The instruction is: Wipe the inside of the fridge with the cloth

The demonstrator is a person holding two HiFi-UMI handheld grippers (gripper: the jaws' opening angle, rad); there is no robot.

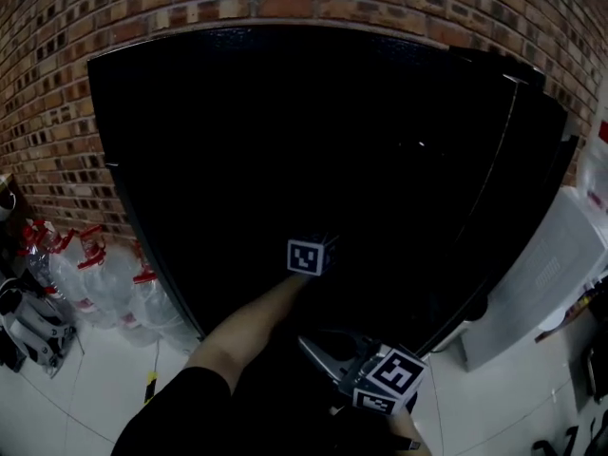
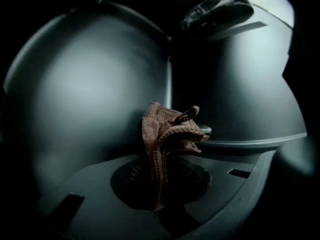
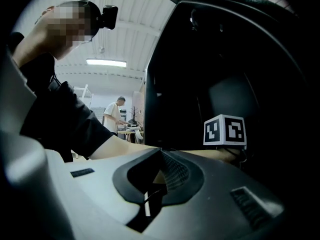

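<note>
Brick wall (image 1: 57, 65) behind, black fridge (image 1: 285, 141), cloth held inside it.
Right gripper (image 3: 147, 196), jaws together and empty, hangs level outside the fridge; left forearm (image 1: 252, 326) reaches level inside, left gripper (image 2: 159, 209) clamped on crumpled brown knit cloth (image 2: 167, 131) near grey inner wall (image 2: 85, 94). Cloth shows only in left gripper view; head view just blackness.

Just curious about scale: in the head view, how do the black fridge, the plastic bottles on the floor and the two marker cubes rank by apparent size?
1. black fridge
2. plastic bottles, taken together
3. right cube and left cube: the right looks larger, but it is nearer the camera, so unranked.
</note>
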